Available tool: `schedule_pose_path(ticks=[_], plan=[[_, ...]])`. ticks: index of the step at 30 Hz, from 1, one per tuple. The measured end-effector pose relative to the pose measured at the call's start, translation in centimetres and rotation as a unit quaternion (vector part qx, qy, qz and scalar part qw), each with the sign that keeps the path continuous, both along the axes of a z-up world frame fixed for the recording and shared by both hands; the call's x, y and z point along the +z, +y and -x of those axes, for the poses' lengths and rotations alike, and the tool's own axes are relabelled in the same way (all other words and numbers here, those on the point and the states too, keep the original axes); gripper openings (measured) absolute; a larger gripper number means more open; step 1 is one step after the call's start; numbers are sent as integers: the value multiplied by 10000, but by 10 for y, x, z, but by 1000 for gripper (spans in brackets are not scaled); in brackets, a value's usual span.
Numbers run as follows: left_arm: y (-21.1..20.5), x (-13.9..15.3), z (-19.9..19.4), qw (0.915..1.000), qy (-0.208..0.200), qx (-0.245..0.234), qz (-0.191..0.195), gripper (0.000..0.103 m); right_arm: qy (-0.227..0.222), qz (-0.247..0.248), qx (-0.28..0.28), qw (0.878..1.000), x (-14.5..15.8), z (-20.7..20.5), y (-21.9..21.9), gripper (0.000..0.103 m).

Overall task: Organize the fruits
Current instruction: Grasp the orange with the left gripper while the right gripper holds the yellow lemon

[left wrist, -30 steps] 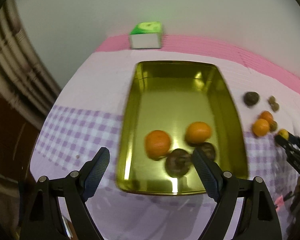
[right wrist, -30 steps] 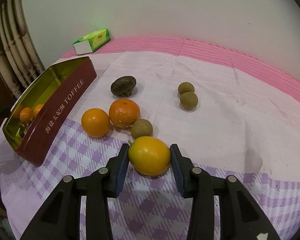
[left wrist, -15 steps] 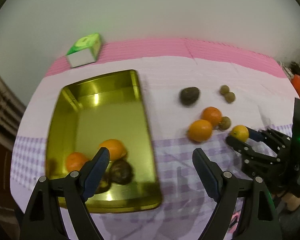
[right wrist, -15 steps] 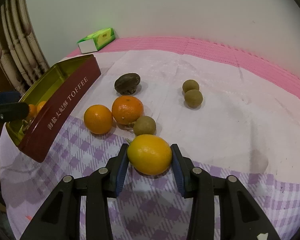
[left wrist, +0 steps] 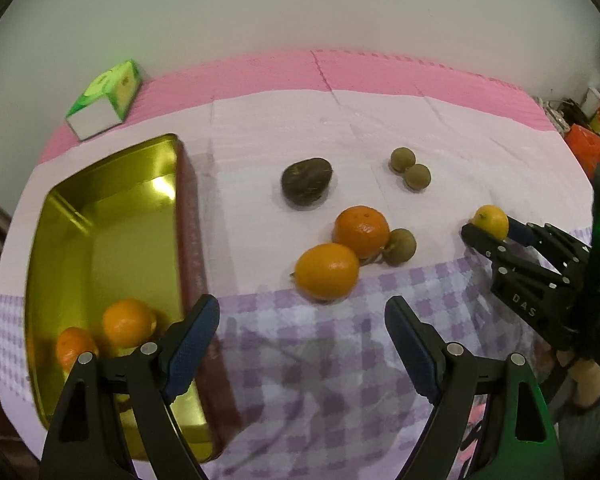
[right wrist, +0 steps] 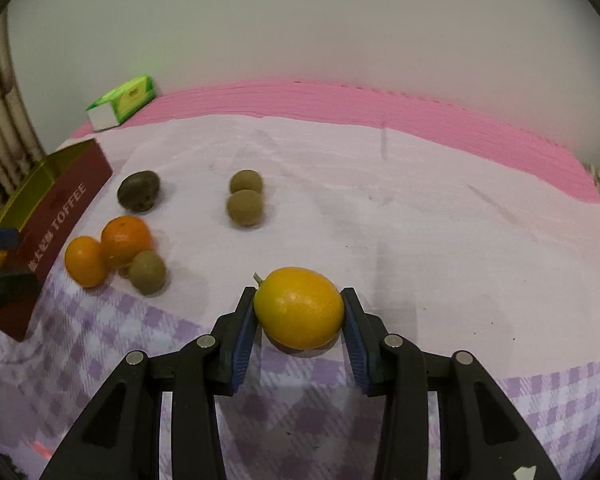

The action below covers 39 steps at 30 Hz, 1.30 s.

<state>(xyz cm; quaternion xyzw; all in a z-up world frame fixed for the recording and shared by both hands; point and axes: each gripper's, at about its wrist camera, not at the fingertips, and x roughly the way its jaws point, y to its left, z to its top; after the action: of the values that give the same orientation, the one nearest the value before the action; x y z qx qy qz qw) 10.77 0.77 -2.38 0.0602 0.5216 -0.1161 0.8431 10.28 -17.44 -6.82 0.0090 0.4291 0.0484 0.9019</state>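
Yellow citrus [right wrist: 299, 307] clenched in right fingers [right wrist: 242, 334]; left fingers [left wrist: 192, 338] spread above oranges [left wrist: 326, 271] beside tin [left wrist: 100, 240].

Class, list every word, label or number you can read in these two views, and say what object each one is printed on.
"TOFFEE": on the red side of the tin, right wrist view.
Characters before "TOFFEE" on the same side: too blurred to read.
"DAS": on the black body of the right gripper, left wrist view; further letters, if any, are hidden.
Print on the green tissue box: too small and blurred to read.
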Motion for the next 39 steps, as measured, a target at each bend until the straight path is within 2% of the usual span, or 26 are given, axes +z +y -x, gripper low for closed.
schedule_pose_path(ticks=[6,12,23,25,27,39], plan=[[-9,-16,-11,9998,178,-30,30,83,4,-70,-39,10000,-1,-2,-1,38],[-10,-25,-21,9996,273,6,-19,67,2,-118,-35,9999,-2,0,-3,39],[-17,-29,-31,9997,172,-38,-141,62,2,-127,-35,9999,-1,0,-3,40],[-17,-29,-30,9998,160,-82,-116,49,1,-119,-37,9999,-1,0,-3,40],[-16,-34,-31,9995,312,-79,-25,45,1,-123,-36,9999,-1,1,-3,40],[-17,-39,-30,9994,341,-91,-5,45,0,-128,-31,9999,-1,1,-3,41]])
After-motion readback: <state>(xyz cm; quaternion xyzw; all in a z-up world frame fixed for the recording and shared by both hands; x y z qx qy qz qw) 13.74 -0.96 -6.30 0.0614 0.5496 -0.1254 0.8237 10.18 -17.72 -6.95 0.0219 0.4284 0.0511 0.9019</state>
